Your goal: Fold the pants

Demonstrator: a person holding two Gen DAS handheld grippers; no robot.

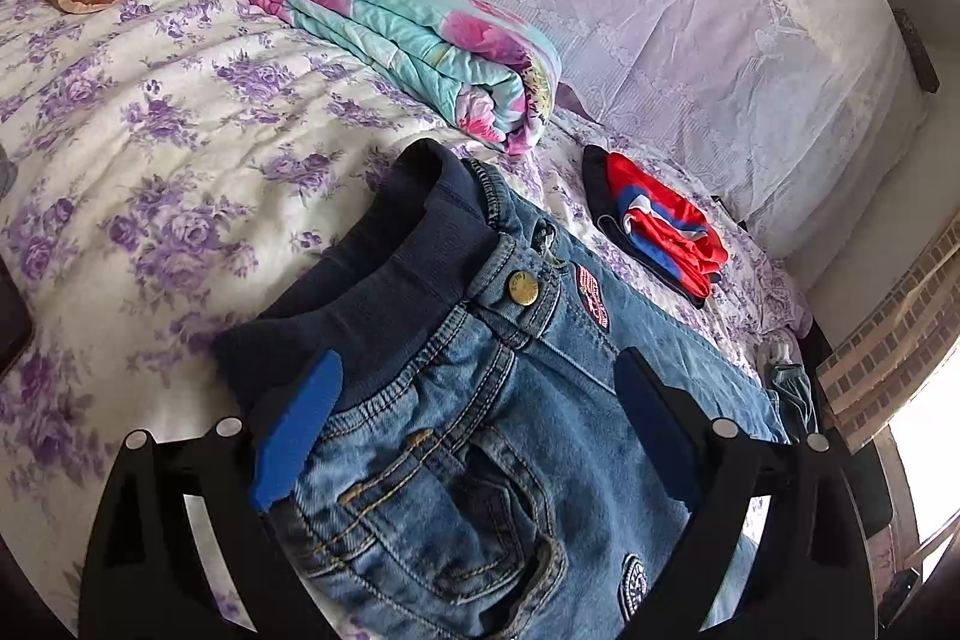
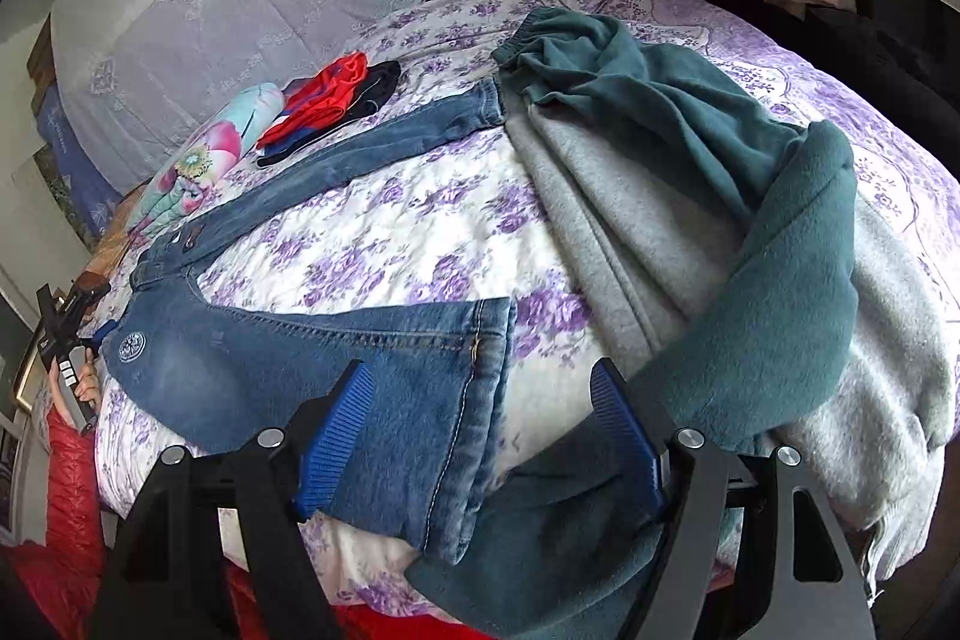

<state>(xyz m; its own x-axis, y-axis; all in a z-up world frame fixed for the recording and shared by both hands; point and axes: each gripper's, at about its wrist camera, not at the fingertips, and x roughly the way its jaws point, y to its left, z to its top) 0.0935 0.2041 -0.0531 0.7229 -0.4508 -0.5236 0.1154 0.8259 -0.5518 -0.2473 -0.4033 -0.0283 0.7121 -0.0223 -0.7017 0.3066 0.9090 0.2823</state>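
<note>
The jeans [image 2: 312,340] lie spread flat on the floral bedspread [image 2: 384,244], legs splayed in a V, and their long axis runs from one tool to the other: the waistband [image 1: 384,268] sits directly under and ahead of the left gripper [image 1: 480,436], while the hem of the near leg [image 2: 474,400] lies just ahead of the right gripper [image 2: 480,436]. The far leg [image 2: 396,130] angles away from the right gripper, its cuff well beyond reach, near the green and grey fleece garment [image 2: 690,196] piled to that gripper's right side. Both tools stand wide, with nothing between the pads; denim shows in the gap of each, but the blue pads do not seem to press on it. The left gripper's pads straddle the waist beside the brass button [image 1: 521,287], so it is the nearer tool for the waist end, and the right the nearer for the leg hem. Judging from this, the coming move likely depends on gripping the near leg's cuff and carrying it across toward the far leg. No containers are present; beyond the left gripper lie a rolled floral quilt [image 1: 420,40] and a folded red and blue garment [image 1: 660,226], apart from the jeans.
</note>
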